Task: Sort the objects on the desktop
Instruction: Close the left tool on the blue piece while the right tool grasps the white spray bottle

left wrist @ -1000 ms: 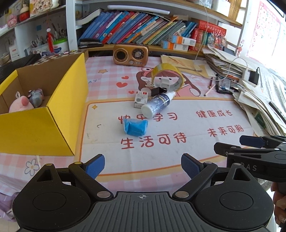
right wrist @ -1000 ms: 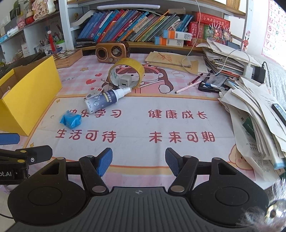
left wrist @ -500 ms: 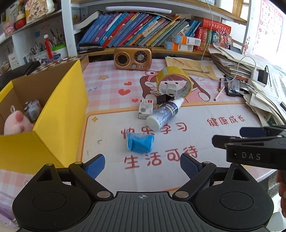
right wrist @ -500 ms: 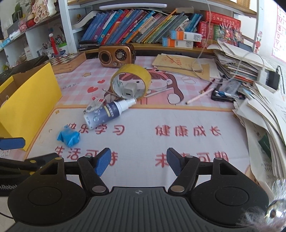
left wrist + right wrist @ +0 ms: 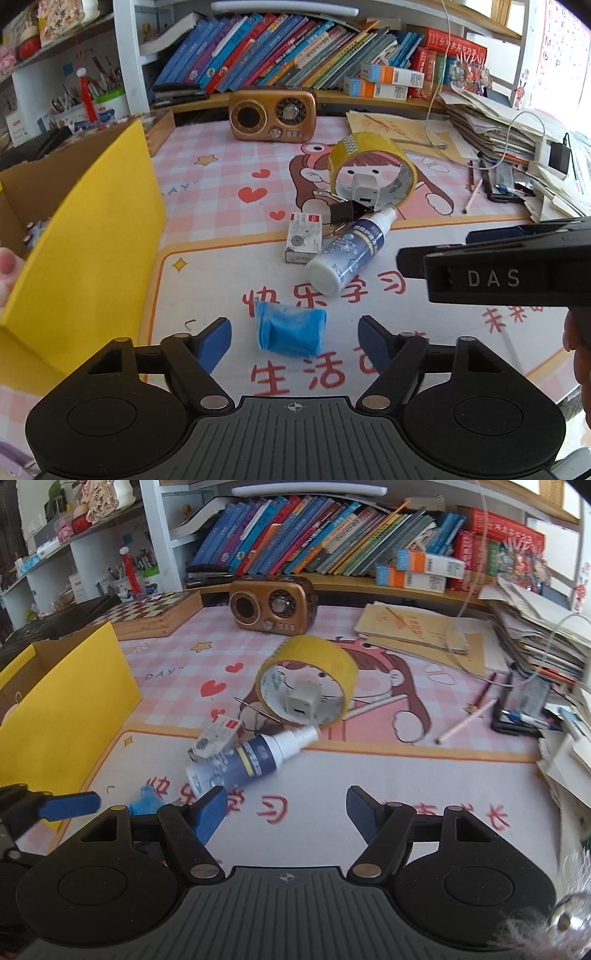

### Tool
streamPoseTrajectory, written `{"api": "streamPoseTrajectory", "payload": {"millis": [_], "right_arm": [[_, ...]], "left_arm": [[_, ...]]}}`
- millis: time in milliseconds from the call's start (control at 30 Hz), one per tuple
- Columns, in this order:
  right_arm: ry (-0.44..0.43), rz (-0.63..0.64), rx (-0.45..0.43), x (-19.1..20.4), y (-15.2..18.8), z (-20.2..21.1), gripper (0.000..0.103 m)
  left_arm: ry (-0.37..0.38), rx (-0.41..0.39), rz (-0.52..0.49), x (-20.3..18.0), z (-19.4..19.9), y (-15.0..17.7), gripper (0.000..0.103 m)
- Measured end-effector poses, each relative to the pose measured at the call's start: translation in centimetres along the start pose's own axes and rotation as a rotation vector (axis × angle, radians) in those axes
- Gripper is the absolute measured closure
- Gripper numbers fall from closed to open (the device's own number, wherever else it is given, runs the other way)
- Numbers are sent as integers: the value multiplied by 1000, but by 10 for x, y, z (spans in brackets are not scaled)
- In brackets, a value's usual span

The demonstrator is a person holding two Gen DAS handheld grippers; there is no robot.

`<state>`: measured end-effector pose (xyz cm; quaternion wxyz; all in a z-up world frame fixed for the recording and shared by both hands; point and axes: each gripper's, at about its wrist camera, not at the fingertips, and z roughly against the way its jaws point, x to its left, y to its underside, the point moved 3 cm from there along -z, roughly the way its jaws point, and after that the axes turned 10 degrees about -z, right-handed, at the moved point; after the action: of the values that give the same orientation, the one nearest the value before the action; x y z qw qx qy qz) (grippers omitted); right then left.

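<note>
Yellow box (image 5: 85, 236) is seen left of the left gripper (image 5: 294, 338), jaws spread and empty. Tape roll (image 5: 308, 681) and spray bottle (image 5: 251, 760) lie ahead of the right gripper (image 5: 286, 812), jaws likewise spread. Blue cloth (image 5: 290, 328) is framed between the left jaws.

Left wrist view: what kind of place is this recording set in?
Probably a child's study desk at home: a shelf of leaning books, a cartoon desk mat with printed Chinese characters, and pen pots on the side shelving.
</note>
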<state>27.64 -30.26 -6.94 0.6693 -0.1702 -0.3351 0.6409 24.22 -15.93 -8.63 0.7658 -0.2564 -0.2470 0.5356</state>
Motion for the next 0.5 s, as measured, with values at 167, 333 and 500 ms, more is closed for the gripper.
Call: {"api": "streamPoseTrajectory", "payload": {"millis": [167, 333, 500], "right_arm": [[-15, -13, 32, 2, -10, -14, 34], [-23, -8, 47, 3, -16, -22, 30], [-32, -21, 68, 4, -20, -33, 28]], "left_arm": [[17, 24, 12, 4, -14, -4, 39], [29, 48, 20, 4, -24, -6, 41], [27, 65, 14, 4, -29, -3, 59]]}}
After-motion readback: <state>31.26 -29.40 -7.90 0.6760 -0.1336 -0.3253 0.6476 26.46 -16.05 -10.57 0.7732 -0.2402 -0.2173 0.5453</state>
